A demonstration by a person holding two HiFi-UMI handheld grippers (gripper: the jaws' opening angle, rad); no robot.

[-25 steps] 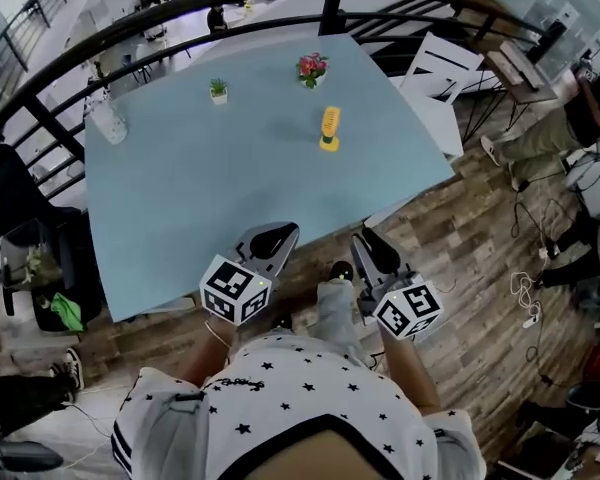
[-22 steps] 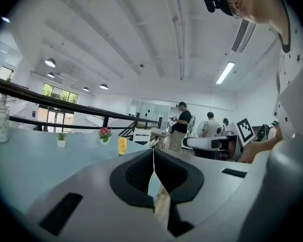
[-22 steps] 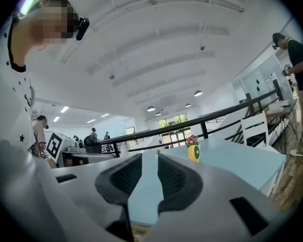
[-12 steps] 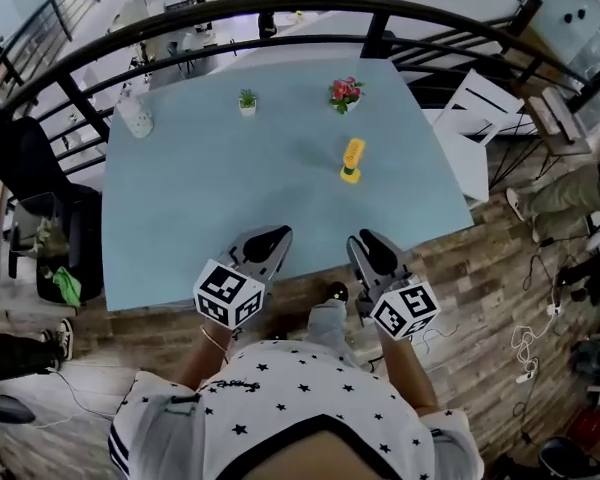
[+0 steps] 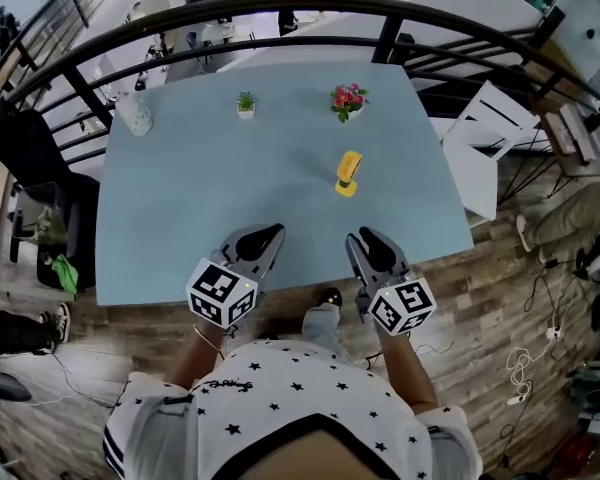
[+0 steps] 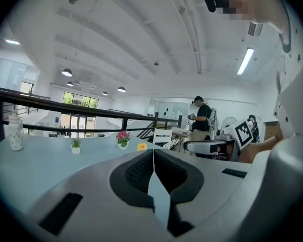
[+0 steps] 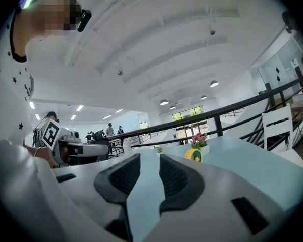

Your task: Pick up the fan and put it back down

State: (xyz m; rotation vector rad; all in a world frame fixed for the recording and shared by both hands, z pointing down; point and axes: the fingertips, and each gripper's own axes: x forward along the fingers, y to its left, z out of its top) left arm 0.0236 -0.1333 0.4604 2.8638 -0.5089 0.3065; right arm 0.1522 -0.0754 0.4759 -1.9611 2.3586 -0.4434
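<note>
Left gripper [image 5: 261, 236] sits clamped shut on nothing, at the table's [image 5: 170, 208] near edge. Right gripper [image 5: 364, 240] has just been opening, jaws apart and empty (good sign). The fan [image 5: 348, 172] stands further out beyond it and looks tippy, so a crooked reach could knock it over.

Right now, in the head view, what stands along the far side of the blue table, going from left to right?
white bottle → small green plant in a white pot → pink flowers in a pot
</note>
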